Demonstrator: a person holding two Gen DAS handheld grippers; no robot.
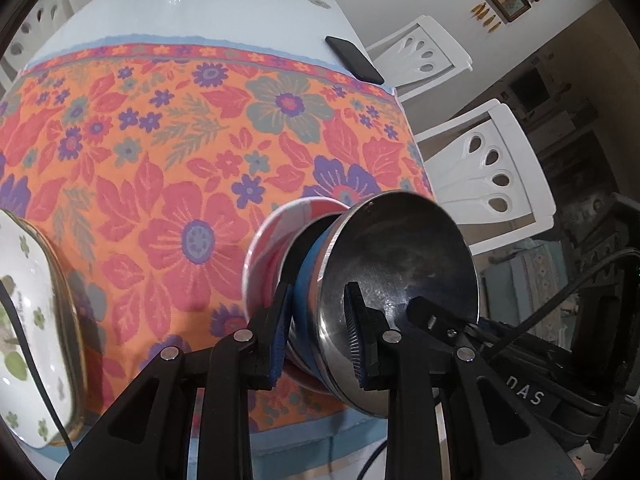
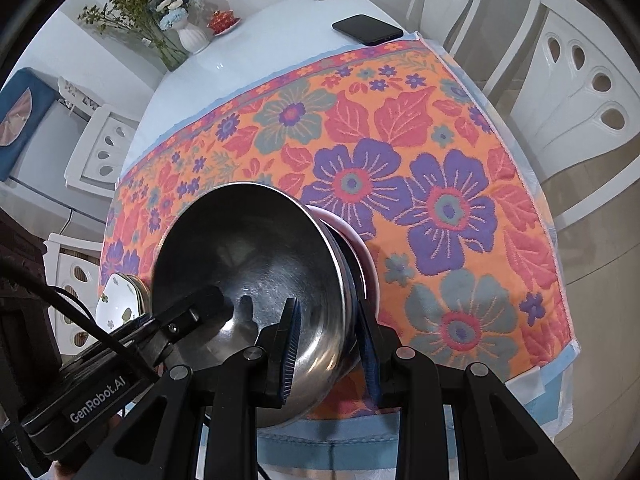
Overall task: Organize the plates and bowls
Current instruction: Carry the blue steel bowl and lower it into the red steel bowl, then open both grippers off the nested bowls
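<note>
Left wrist view: the left tongs [image 1: 320, 332] grip the rim of a steel bowl [image 1: 400, 264], one finger outside the wall, the other inside. The bowl is tilted on its side above the near edge of the desk [image 1: 208, 4], nested with a pink bowl [image 1: 272, 240] behind it. The right tongs [image 1: 432, 312] reach into the steel bowl from the right. A floral plate [image 1: 28, 320] sits at the desk's near-left corner on the cloth [image 1: 160, 140]. A phone [image 1: 354, 60] lies by the right edge.

Right wrist view: the right tongs [image 2: 328, 344] clamp the steel bowl's [image 2: 256, 256] rim too. The left tongs [image 2: 200, 304] enter from the left. The plate [image 2: 120, 296] shows behind the bowl.
</note>
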